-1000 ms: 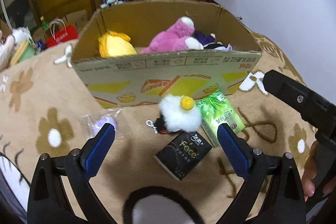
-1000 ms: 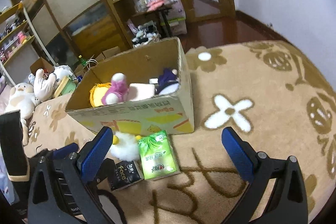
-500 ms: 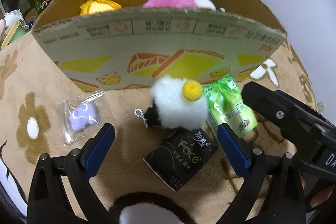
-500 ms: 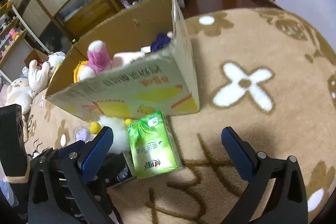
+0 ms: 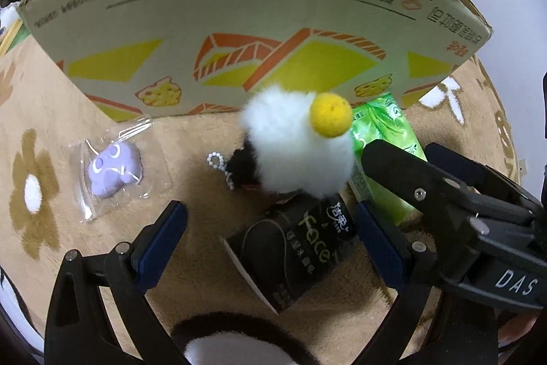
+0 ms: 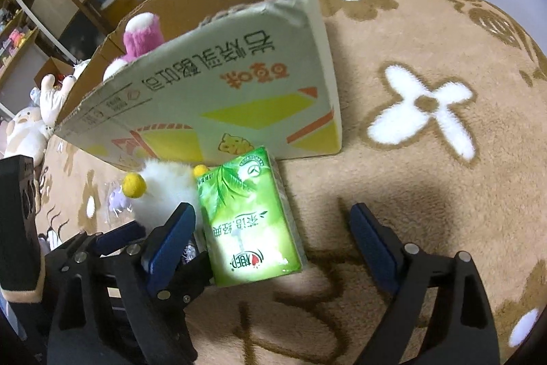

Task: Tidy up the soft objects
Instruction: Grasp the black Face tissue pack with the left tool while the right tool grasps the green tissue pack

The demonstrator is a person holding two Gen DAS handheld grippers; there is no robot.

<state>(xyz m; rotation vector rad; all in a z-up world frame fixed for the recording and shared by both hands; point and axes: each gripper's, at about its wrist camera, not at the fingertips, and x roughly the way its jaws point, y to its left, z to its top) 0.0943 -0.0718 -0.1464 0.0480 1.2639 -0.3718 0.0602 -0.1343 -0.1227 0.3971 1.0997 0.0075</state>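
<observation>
A white fluffy pompom toy (image 5: 290,156) with a yellow ball lies in front of the cardboard box (image 5: 239,23), partly on a black tissue pack (image 5: 294,255). My left gripper (image 5: 271,236) hovers open just above both, its blue pads wide apart. A green tissue pack (image 6: 249,221) lies on the carpet between the fingers of my right gripper (image 6: 273,240). Those jaws are closing, the left pad beside the pack and the right pad well clear of it. A purple toy in a clear bag (image 5: 112,168) lies to the left. A pink plush (image 6: 142,33) sticks up in the box (image 6: 222,84).
The floor is a tan carpet (image 6: 444,194) with white and brown flower shapes. Pale plush toys (image 6: 24,132) sit on the floor at the far left, and wooden shelves stand behind the box. The right gripper's black arm (image 5: 444,197) crosses the green pack (image 5: 386,139).
Both grippers have sunk toward the items in front of the box, which now fills the upper views. The right gripper's fingers stand a little closer together than before.
</observation>
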